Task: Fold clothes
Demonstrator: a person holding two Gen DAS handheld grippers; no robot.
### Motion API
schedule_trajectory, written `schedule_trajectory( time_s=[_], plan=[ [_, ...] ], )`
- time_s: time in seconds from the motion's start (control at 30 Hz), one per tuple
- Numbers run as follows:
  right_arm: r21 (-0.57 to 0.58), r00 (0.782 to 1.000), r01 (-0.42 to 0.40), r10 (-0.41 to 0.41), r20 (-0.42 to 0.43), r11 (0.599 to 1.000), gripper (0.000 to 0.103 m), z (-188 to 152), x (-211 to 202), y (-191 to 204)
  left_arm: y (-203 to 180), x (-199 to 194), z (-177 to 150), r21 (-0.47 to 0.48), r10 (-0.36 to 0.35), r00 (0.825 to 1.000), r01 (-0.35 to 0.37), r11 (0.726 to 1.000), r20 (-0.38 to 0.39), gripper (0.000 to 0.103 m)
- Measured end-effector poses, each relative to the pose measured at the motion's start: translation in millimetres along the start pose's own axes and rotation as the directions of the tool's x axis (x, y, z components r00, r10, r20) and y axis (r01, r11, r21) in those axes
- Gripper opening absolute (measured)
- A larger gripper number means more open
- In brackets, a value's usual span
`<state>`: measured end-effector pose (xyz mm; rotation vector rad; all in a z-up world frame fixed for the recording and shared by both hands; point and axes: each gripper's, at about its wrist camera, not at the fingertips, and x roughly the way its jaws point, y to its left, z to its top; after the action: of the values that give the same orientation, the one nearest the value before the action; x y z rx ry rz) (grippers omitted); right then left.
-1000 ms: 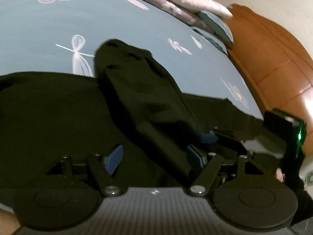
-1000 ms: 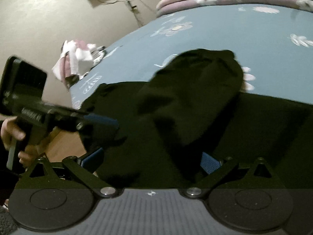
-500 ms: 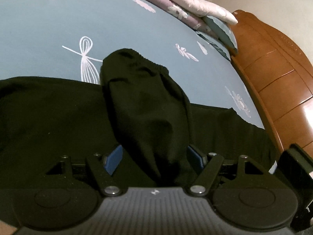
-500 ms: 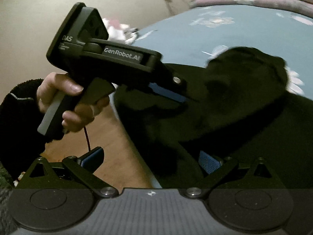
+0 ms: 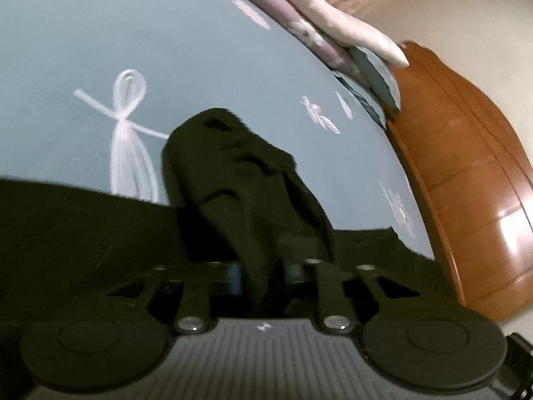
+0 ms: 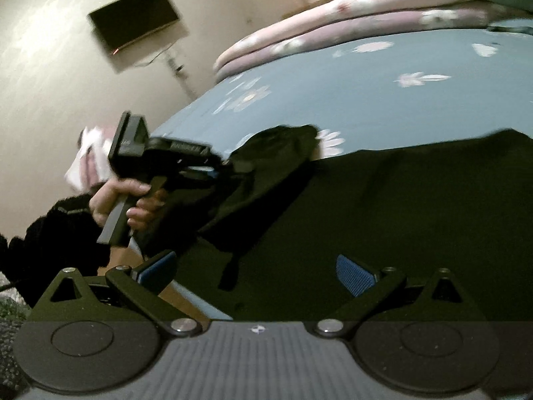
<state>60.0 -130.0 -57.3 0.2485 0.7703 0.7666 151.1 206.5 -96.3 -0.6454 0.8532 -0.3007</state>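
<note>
A soft, rumpled black garment is spread low in frame over the blue sheet — its bunched sleeve is pinched by the left gripper; the right gripper is held spread wide.

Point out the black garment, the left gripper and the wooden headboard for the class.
black garment point(image 5: 246, 180): left wrist view, on the raised sleeve.
left gripper point(image 6: 203, 170): right wrist view, at the fingertips shut on the cloth.
wooden headboard point(image 5: 466, 180): left wrist view, on its orange panel.

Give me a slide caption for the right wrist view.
Right gripper open above the black garment while the left gripper pinches its sleeve.
</note>
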Motion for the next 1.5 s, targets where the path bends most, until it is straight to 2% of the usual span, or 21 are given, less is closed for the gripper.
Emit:
schedule_trajectory(
  time_s=[0.17,0.27,0.33,0.53,0.73,0.9,0.97,1.07,1.17,1.23,1.3,1.37,1.5],
  plan=[
    [0.042,0.999,0.033,-0.034,0.033,0.999,0.103,-7,-15,-10,-32,-25,9,0.142,0.001,0.995,-0.015,0.99,0.1,0.008],
    [0.055,0.998,0.044,-0.046,0.042,0.998,0.103,-9,-19,-15,-51,-54,12,0.227,-0.006,0.982,-0.038,0.973,0.19,0.008],
    [0.063,0.997,0.051,-0.054,0.048,0.997,0.103,-10,-22,-18,-58,-68,10,0.263,-0.013,0.974,-0.048,0.964,0.224,0.008],
    [0.089,0.995,0.072,-0.078,0.065,0.993,0.103,-15,-30,-26,-36,-63,-11,0.249,0.03,0.977,-0.083,0.965,0.213,0.008],
    [0.11,0.992,0.104,-0.111,0.056,0.988,0.103,-21,-32,-32,7,-41,-27,0.137,0.131,0.982,-0.149,0.979,0.133,0.014],
    [0.14,0.984,0.151,-0.162,0.076,0.979,0.103,-29,-49,-42,7,-58,-30,0.156,0.199,0.972,-0.217,0.964,0.121,0.038],
    [0.148,0.98,0.166,-0.18,0.088,0.975,0.103,-31,-55,-46,5,-69,-28,0.158,0.238,0.964,-0.255,0.954,0.12,0.039],
    [0.154,0.973,0.187,-0.204,0.105,0.97,0.103,-31,-60,-52,-11,-88,-22,0.216,0.265,0.952,-0.294,0.931,0.154,0.038],
    [0.134,0.97,0.189,-0.206,0.131,0.973,0.103,-26,-60,-52,-44,-98,-11,0.331,0.195,0.961,-0.252,0.91,0.194,0.036],
    [0.12,0.967,0.191,-0.207,0.148,0.974,0.103,-21,-58,-53,-72,-88,-6,0.431,0.13,0.974,-0.199,0.88,0.184,0.036],
    [0.118,0.962,0.196,-0.215,0.171,0.973,0.103,-17,-56,-55,-94,-61,-2,0.522,0.076,0.989,-0.13,0.843,0.123,0.036],
    [0.129,0.959,0.194,-0.216,0.184,0.972,0.103,-13,-55,-58,-112,-29,2,0.595,0.042,0.998,-0.064,0.801,0.051,0.025],
    [0.153,0.95,0.221,-0.248,0.191,0.963,0.103,-11,-61,-63,-131,48,7,0.678,0.062,0.992,0.029,0.735,-0.11,0.024]
  ],
)
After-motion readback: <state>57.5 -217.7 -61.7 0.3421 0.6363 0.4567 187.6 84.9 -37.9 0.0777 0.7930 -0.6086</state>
